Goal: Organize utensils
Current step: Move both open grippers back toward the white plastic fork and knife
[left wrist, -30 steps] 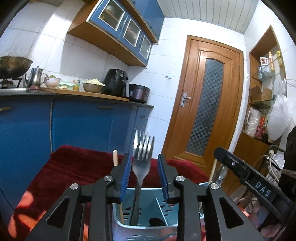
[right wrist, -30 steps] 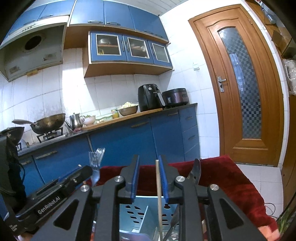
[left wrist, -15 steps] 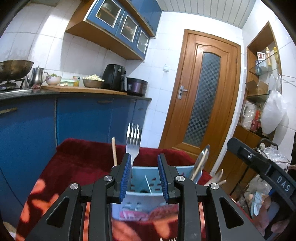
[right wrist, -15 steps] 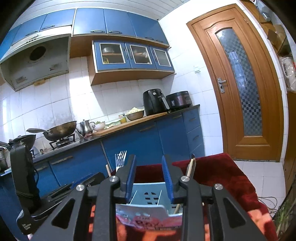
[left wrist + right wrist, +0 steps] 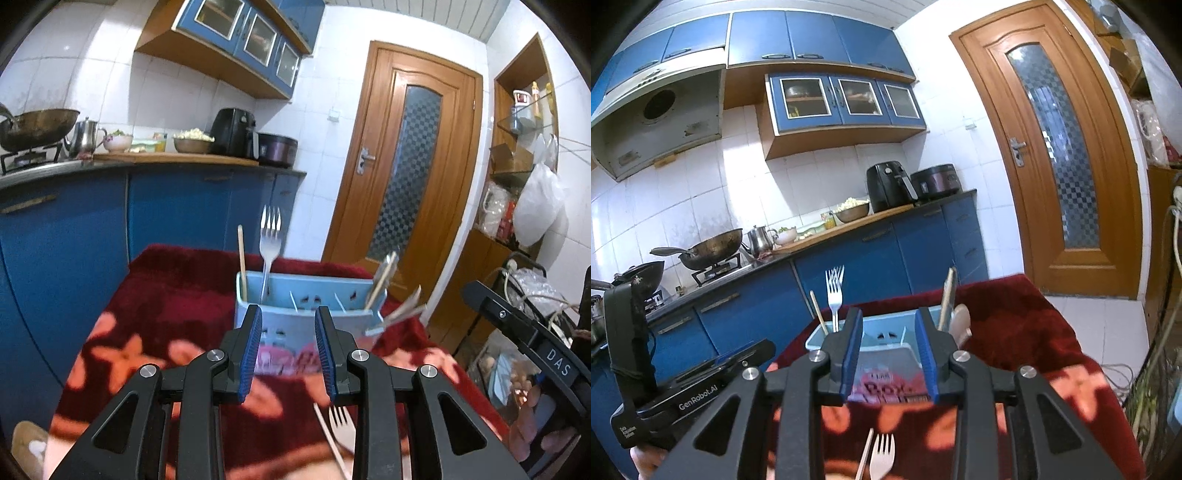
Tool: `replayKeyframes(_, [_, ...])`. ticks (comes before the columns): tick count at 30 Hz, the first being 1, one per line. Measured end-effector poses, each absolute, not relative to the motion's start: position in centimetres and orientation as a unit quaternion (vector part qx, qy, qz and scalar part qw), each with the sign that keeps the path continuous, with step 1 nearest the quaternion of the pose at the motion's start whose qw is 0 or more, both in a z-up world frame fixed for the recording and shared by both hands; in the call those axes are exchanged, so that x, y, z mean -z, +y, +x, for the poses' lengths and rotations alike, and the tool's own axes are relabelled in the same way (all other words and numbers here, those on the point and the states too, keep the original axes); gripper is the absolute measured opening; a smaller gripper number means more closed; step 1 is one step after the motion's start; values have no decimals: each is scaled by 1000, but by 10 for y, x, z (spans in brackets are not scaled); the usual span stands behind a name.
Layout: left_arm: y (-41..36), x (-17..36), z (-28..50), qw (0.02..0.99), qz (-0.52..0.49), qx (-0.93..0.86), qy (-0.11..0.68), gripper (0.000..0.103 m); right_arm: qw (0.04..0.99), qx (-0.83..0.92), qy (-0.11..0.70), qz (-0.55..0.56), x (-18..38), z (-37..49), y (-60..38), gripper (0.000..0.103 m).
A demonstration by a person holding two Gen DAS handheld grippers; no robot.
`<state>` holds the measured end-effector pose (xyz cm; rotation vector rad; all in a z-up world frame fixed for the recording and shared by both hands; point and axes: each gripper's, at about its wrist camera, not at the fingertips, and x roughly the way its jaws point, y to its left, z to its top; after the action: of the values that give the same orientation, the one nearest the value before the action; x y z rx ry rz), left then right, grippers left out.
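Note:
A light blue utensil holder stands on a red flowered cloth. In it stand a metal fork and a wooden chopstick at the left end, and several utensils at the right end. My left gripper and right gripper are open and empty, drawn back in front of the holder. Another fork and chopstick lie on the cloth below the grippers.
Blue kitchen cabinets with a counter holding a wok, kettle, bowls and an air fryer run behind. A wooden door is at the right. Shelves and bags stand far right.
Both grippers let go of the fork and the chopstick in the holder, opened, and pulled back and up. The holder now sits farther away, and a loose fork and chopstick come into view.

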<state>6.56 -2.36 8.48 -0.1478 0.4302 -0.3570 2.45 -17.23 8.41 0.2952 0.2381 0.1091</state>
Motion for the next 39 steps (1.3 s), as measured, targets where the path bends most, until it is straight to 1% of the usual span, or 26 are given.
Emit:
replayKeyframes(12, [-35,-49,54,935,-59,182,298,30,970,-25,183,160,-42,-11,-184,36])
replayKeyframes(22, [-51,-20,57,913,-48,180,364,30,959,-4,220,176,-9,-21,-204,38])
replayKeyframes(39, [-69,12,72,875,-52,190,442,30,954,8,233,187,7,-23,-223,38])
